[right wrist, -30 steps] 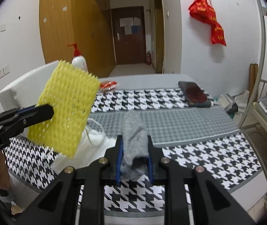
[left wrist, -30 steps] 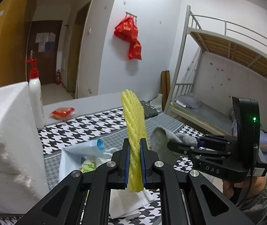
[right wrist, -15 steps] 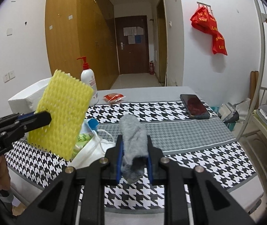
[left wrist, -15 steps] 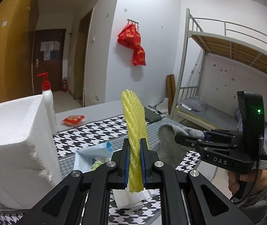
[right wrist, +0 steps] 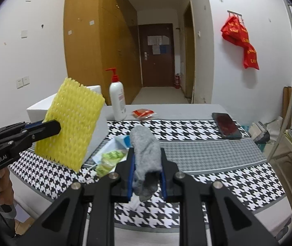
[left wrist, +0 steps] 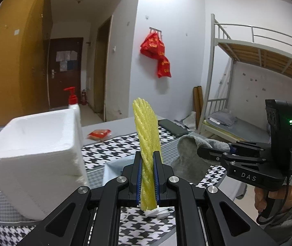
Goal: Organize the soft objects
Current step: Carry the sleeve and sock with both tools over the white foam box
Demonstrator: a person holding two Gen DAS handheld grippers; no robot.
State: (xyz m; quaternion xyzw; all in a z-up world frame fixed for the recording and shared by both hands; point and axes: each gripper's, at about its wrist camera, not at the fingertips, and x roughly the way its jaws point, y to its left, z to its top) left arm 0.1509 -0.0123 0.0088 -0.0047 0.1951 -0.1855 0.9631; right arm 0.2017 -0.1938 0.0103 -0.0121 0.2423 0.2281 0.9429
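My left gripper (left wrist: pixel 147 160) is shut on a yellow foam net sleeve (left wrist: pixel 147 135), held upright above the table; the right wrist view shows that sleeve (right wrist: pixel 74 123) broadside at the left, clamped by the left gripper (right wrist: pixel 51 127). My right gripper (right wrist: pixel 147 160) is shut on a grey sock (right wrist: pixel 146 149) that sticks up between its jaws. In the left wrist view the sock (left wrist: pixel 191 155) hangs from the right gripper (left wrist: pixel 203 151) at the right. A white foam box (left wrist: pixel 33 149) with an open top stands on the left of the table.
The table (right wrist: pixel 217 160) carries a black-and-white houndstooth cloth. On it are a pump bottle (right wrist: pixel 117 100), a red packet (right wrist: pixel 143 112), a dark phone (right wrist: pixel 226 126) and a white bag with green items (right wrist: pixel 109 155). A bunk bed (left wrist: pixel 248 82) stands at the right.
Both grippers have risen and drawn back from the table with their loads still held. The foam box's open top has come into the left wrist view.
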